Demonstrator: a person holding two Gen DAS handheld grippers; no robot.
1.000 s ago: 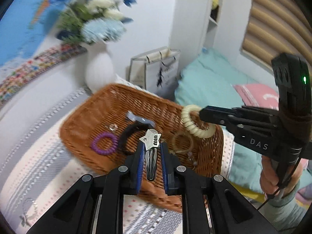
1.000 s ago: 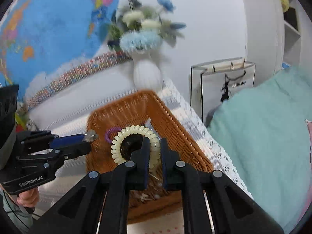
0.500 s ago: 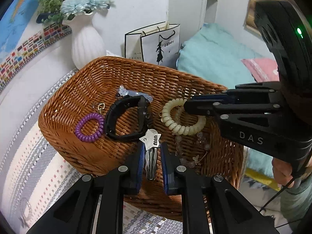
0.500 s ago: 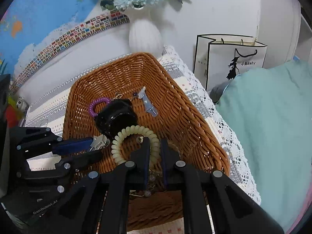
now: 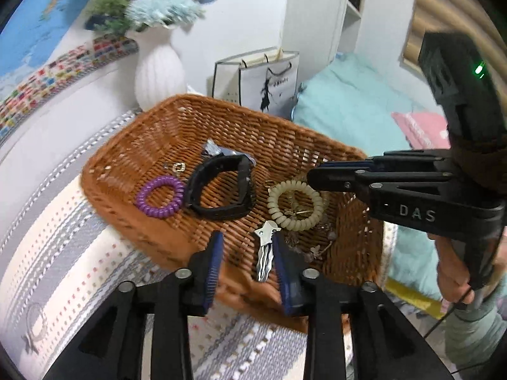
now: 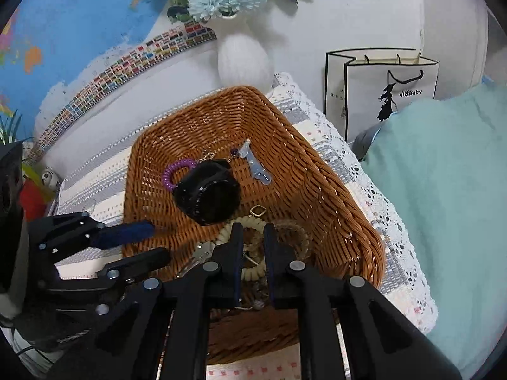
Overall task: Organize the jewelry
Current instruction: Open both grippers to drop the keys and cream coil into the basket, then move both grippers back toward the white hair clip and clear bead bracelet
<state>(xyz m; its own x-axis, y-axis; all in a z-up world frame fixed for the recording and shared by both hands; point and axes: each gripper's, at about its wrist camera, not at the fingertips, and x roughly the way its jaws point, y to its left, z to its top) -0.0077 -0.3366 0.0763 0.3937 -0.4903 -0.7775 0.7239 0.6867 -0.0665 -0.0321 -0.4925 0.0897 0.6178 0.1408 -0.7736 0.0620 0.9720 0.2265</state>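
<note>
The basket is rough woven wicker; the hair clip shiny metal; the watch matt black; the vase ribbed.

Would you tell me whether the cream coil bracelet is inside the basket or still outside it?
Inside: the cream coil bracelet lies on the woven floor of the basket, beside the black watch.

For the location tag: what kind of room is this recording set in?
Most likely a bedroom at home: a bed with teal bedding and a pink pillow, a world map on the wall, and a white vase of flowers by the wicker basket.
</note>
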